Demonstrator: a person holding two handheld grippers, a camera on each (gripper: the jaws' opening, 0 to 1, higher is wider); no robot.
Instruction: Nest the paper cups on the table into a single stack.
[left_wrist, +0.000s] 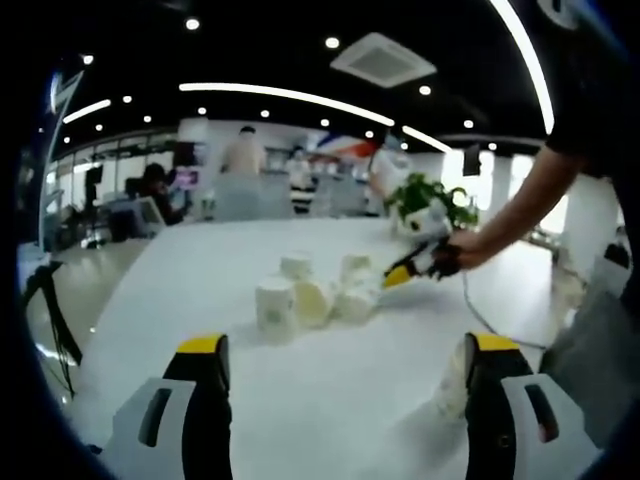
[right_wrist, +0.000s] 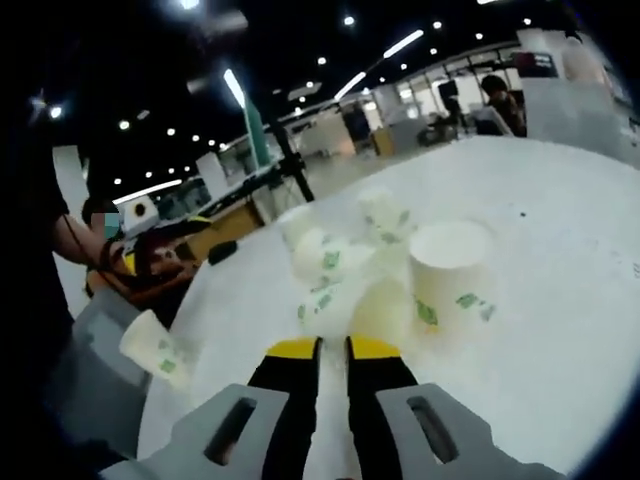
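In the left gripper view we see our left gripper (left_wrist: 345, 362) spread wide, a white paper cup (left_wrist: 452, 382) just inside its right jaw, perhaps touching it. Further off, a cluster of white cups (left_wrist: 315, 292) sits on the white table (left_wrist: 190, 270), the right gripper (left_wrist: 398, 276) beside it.

In the right gripper view our right gripper (right_wrist: 333, 348) is nearly closed on nothing, pointing at green-printed cups (right_wrist: 385, 265), one lying on its side.
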